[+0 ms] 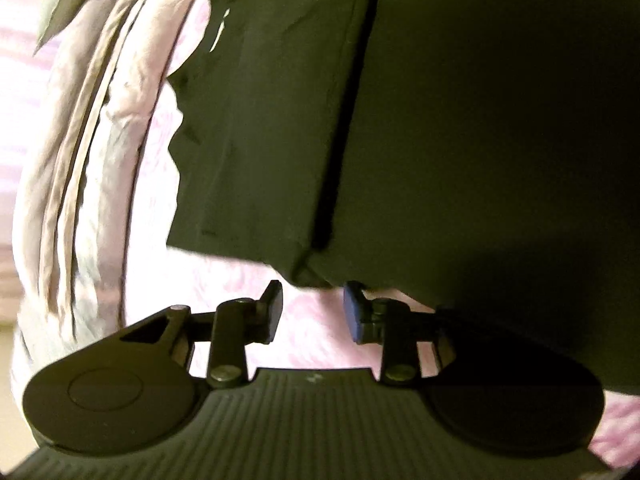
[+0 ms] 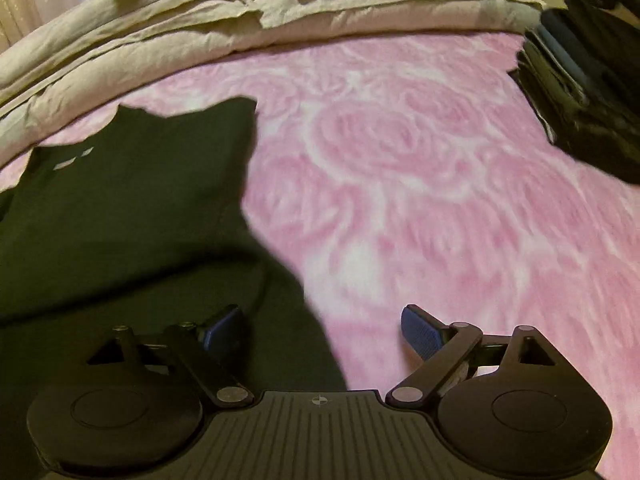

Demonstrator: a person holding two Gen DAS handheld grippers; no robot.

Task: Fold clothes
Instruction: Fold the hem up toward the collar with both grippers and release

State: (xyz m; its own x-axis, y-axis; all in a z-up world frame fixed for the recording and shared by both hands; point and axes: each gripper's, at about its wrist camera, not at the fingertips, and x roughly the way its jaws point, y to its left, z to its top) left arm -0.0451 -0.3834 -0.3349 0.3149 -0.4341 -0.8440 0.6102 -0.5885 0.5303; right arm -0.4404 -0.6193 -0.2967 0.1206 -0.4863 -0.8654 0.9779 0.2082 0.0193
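A dark green garment (image 1: 440, 120) lies on the pink rose-patterned blanket (image 1: 312, 320), folded over with a layered edge running down the middle of the left wrist view. My left gripper (image 1: 312, 308) is open and empty, its fingertips just below the garment's lower edge. In the right wrist view the same garment (image 2: 120, 220) fills the left side, with a small white mark near its top. My right gripper (image 2: 324, 328) is open wide and empty. Its left finger (image 2: 224, 328) is over the garment's edge, its right finger (image 2: 420, 332) over the blanket (image 2: 400, 180).
Folded beige bedding (image 2: 280, 12) lies stacked along the far side of the blanket; it also shows at the left of the left wrist view (image 1: 80, 160). A pile of dark clothes (image 2: 588, 92) sits at the far right.
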